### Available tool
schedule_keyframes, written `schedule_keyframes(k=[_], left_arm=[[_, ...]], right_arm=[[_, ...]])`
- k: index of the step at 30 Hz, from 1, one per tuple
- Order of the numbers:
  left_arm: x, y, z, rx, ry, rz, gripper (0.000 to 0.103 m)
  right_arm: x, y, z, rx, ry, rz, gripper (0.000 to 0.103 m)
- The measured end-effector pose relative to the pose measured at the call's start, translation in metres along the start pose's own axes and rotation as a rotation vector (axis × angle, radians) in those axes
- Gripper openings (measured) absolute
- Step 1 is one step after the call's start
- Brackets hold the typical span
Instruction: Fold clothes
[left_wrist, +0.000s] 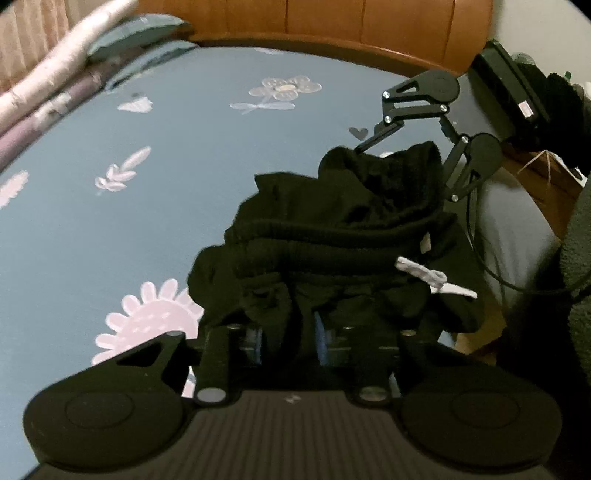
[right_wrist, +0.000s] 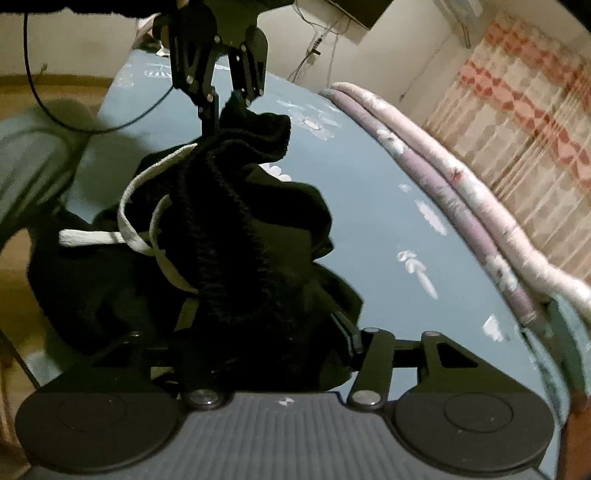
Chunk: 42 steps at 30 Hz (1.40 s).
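A black garment (left_wrist: 332, 229) with a ribbed waistband and a white drawstring (left_wrist: 432, 277) hangs bunched over the blue flowered bed sheet (left_wrist: 147, 240). My left gripper (left_wrist: 290, 332) is shut on a fold of it, with cloth pinched between the blue pads. The right wrist view shows the left gripper (right_wrist: 229, 103) clamping the garment's (right_wrist: 258, 221) top edge. My right gripper (left_wrist: 406, 173) stands open at the far end, its fingers wide apart around the waistband. In its own view the right gripper (right_wrist: 251, 339) is mostly buried under cloth, and the drawstring (right_wrist: 129, 229) loops down on the left.
A rolled pink and purple blanket (left_wrist: 55, 74) (right_wrist: 461, 192) lies along one side of the bed. A wooden headboard (left_wrist: 332, 22) closes the far end. A black cable (left_wrist: 491, 266) hangs off the bed's edge by a dark fleece sleeve (left_wrist: 580, 240). A patterned curtain (right_wrist: 517, 110) hangs beyond the blanket.
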<state>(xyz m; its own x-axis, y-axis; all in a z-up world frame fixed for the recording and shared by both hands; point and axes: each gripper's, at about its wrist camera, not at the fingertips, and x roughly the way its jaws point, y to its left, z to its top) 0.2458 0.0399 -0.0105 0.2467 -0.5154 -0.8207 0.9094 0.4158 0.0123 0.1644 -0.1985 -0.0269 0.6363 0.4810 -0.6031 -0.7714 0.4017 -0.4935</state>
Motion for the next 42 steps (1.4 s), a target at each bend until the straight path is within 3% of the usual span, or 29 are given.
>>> schedule_keyframes(k=[2,4,9,17,23,33,42], left_arm=[[-0.006,-0.002,0.001,-0.003,-0.019,0.030,0.021],[-0.012,-0.003,0.003,-0.010,-0.042,0.064,0.020],[-0.024,-0.005,0.018,0.003,-0.076,0.155,0.019],[-0.036,-0.016,0.063,0.051,-0.217,0.312,0.016],[-0.019,-0.025,0.112,0.103,-0.276,0.379,0.016],[0.051,-0.041,0.212,0.153,-0.381,0.353,0.016],[0.150,-0.071,0.289,0.181,-0.362,0.323,0.016]], right_arm=[[0.000,-0.001,0.003,-0.010,0.012,0.011,0.056],[0.000,-0.002,0.007,0.035,0.049,0.049,0.029],[-0.016,-0.011,0.016,0.213,0.074,0.155,0.023],[-0.067,-0.025,0.028,0.461,-0.033,0.260,0.019],[-0.092,-0.041,0.019,0.616,-0.095,0.188,0.018],[-0.134,-0.061,-0.046,0.917,-0.123,-0.062,0.018],[-0.154,-0.065,-0.108,1.147,-0.115,-0.242,0.018]])
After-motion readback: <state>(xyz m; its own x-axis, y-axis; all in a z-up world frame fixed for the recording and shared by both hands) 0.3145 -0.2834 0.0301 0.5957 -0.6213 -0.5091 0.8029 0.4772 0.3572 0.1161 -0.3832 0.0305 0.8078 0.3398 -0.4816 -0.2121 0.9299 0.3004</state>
